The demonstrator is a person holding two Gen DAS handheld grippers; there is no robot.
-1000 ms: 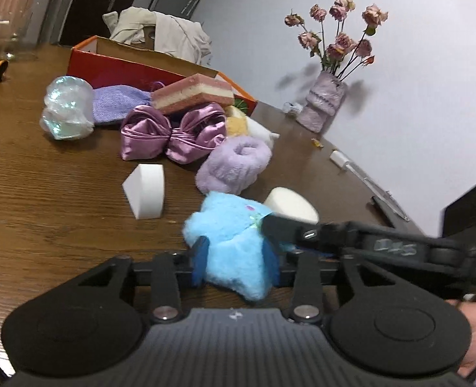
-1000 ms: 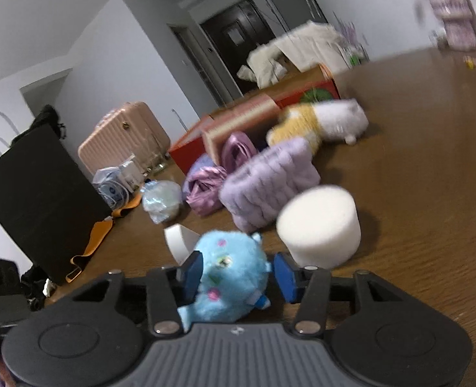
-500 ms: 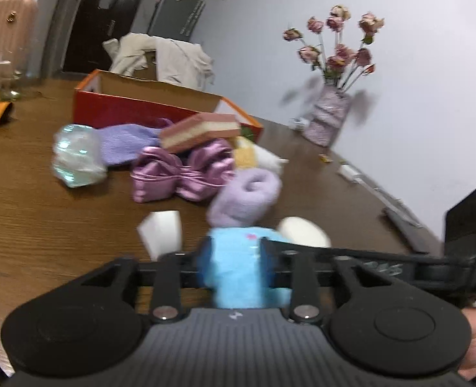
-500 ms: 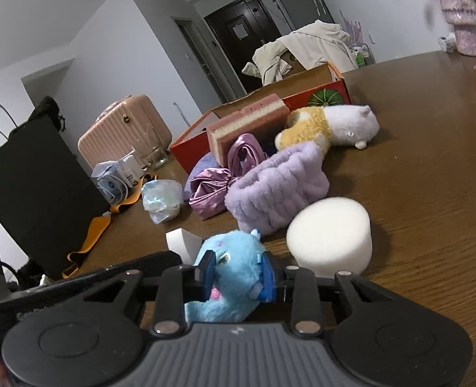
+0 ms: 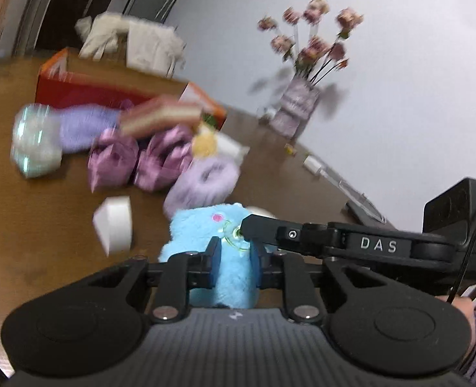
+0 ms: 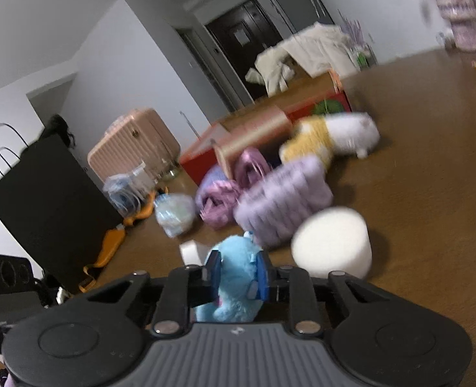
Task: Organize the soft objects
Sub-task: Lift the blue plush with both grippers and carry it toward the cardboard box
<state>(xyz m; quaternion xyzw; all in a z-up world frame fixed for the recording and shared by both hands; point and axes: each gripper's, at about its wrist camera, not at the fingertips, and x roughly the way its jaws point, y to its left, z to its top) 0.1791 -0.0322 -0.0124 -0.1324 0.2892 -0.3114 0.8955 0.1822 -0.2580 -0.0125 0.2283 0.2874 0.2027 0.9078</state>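
Left wrist view shows the left claw (image 5: pixel 232 266) with its blue pads pressing into the lower body of the blue plush toy (image 5: pixel 220 235), and its jaws are closing on it. The right claw (image 5: pixel 254 225) comes in from the right side of this view, its dark finger lying against the toy's embroidered face. In the right wrist view the right claw (image 6: pixel 238 272) also has its blue pads squeezed into the blue plush toy (image 6: pixel 236 277), jaws closing, so both claws grasp the same toy over the wooden table (image 6: pixel 431 193).

Just beyond the toy stand a white wedge sponge (image 5: pixel 113 225) to the left and a white round sponge (image 6: pixel 333 243) to the right. Farther back lie a fluffy lilac headband (image 6: pixel 283 200), a purple satin bow (image 5: pixel 141 158), a layered pink sponge (image 5: pixel 162 117), a yellow-and-white plush (image 6: pixel 331 135) and an iridescent wrapped ball (image 5: pixel 33 142), all blurred. Behind them sits an open red box (image 5: pixel 76 87). A vase of dried roses (image 5: pixel 302 103) stands near the wall.
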